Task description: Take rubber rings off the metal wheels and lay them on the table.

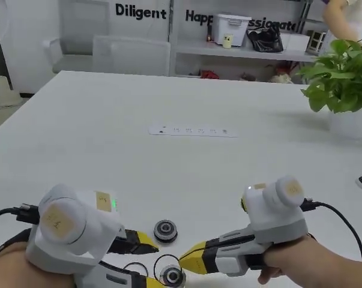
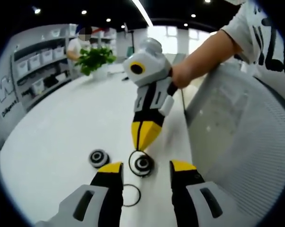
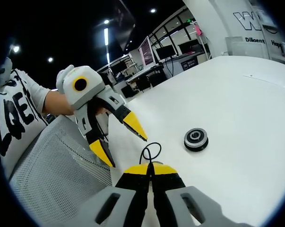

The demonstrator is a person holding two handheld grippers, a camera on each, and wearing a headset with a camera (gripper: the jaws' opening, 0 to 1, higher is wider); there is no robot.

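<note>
Rubber ring [image 3: 142, 153] partly behind right tongs [image 3: 151, 165]

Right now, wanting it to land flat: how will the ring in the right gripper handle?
The ring looks thin and bows into an uneven loop from the shut right gripper, so it is probably floppy and light. Being rubber, it likely won't slip from the jaws. A loose ring lies flat on the table, so this one probably will too.

one metal wheel [image 1: 165, 228] is sitting flat at lower centre, dark rubber band still on it. second wheel [image 1: 172, 275] is lying at bottom edge, stretched ring [image 2: 130, 161] looping off its rim. loose ring [image 2: 140, 195] is lying flat beside it.
</note>
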